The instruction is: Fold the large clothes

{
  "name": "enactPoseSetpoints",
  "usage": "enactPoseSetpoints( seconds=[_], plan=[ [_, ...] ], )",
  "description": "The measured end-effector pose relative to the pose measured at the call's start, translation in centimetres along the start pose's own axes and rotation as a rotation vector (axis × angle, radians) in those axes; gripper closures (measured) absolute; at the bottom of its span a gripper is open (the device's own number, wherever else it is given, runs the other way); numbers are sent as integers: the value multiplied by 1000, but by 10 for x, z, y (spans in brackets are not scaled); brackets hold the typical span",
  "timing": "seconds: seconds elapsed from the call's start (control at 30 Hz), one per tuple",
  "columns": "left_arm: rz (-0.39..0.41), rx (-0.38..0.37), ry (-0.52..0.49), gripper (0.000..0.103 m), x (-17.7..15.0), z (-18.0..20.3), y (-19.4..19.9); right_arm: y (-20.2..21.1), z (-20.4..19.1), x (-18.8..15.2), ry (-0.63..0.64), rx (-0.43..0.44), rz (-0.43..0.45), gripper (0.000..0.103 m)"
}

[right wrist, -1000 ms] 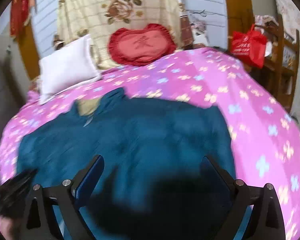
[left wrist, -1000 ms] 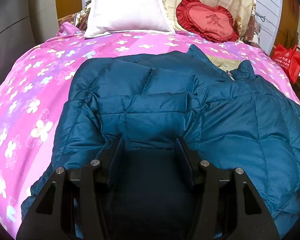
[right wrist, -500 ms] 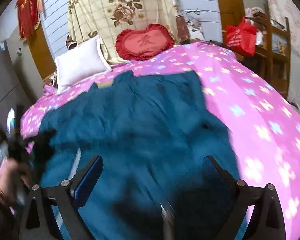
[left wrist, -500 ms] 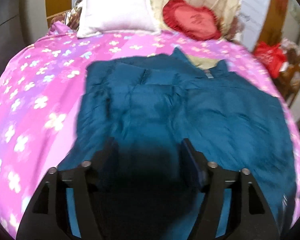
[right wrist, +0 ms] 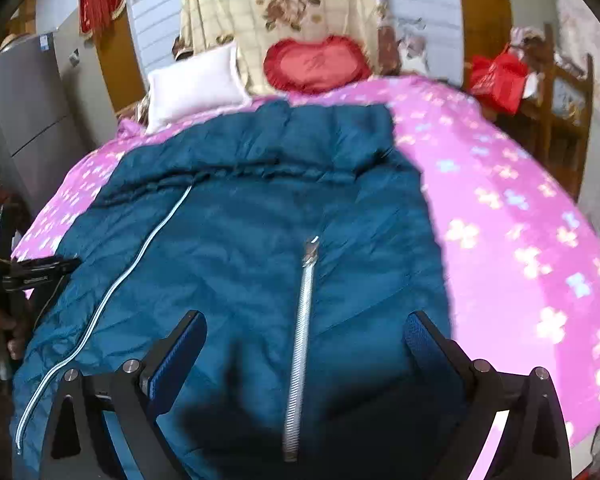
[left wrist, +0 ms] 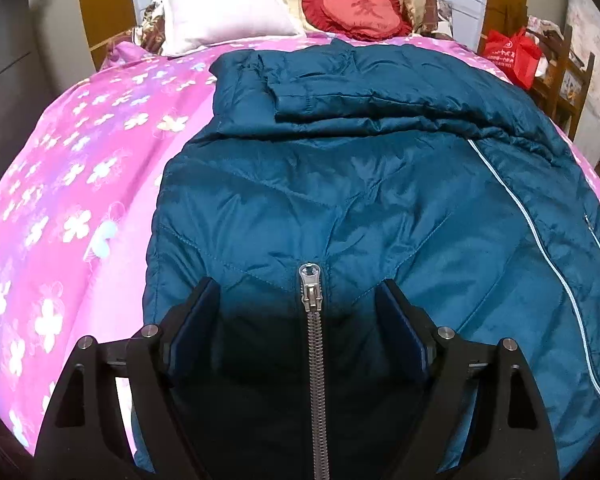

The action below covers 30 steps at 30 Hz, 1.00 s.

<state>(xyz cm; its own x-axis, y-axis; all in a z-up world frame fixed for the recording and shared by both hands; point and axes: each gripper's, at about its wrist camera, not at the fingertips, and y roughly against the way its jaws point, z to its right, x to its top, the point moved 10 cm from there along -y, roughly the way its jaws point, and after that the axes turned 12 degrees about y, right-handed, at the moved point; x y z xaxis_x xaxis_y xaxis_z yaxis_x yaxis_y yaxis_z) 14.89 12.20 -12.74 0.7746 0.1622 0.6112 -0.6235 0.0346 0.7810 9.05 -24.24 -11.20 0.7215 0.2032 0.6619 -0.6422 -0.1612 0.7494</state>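
Observation:
A large teal quilted down jacket (left wrist: 360, 184) lies spread over the pink flowered bed (left wrist: 68, 152), also in the right wrist view (right wrist: 260, 216). Its near flap carries a metal zipper (left wrist: 311, 344), which shows in the right wrist view too (right wrist: 302, 328). A pale zipper line (left wrist: 540, 232) runs down the right side. A folded sleeve (left wrist: 340, 96) lies across the far part. My left gripper (left wrist: 298, 296) is open, its jaws standing either side of the zipper pull. My right gripper (right wrist: 304, 330) is open above the flap. The left gripper shows at the left edge of the right wrist view (right wrist: 28, 276).
A white pillow (left wrist: 220, 24) and a red heart cushion (left wrist: 356, 10) lie at the head of the bed. A red bag (left wrist: 508, 56) hangs on wooden furniture at the right. A grey cabinet (right wrist: 24, 120) stands to the left.
Both grippers pulled back toward the near edge of the bed. A zippered flap of the jacket now lies over the near part, where quilted panels showed before.

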Motion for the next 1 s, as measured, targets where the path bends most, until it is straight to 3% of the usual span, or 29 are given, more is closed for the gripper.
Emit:
enactPoseSetpoints(
  seconds=[0.1, 0.37, 1.0],
  plan=[
    [2, 2, 1, 21, -3, 0, 0, -21, -1, -15, 33, -34, -102, 2],
    [-8, -44, 50, 21, -3, -2, 1, -28, -1, -20, 42, -110, -148, 0],
    [-6, -73, 85, 21, -1, -7, 2, -27, -2, -20, 73, -141, -146, 0]
  ],
)
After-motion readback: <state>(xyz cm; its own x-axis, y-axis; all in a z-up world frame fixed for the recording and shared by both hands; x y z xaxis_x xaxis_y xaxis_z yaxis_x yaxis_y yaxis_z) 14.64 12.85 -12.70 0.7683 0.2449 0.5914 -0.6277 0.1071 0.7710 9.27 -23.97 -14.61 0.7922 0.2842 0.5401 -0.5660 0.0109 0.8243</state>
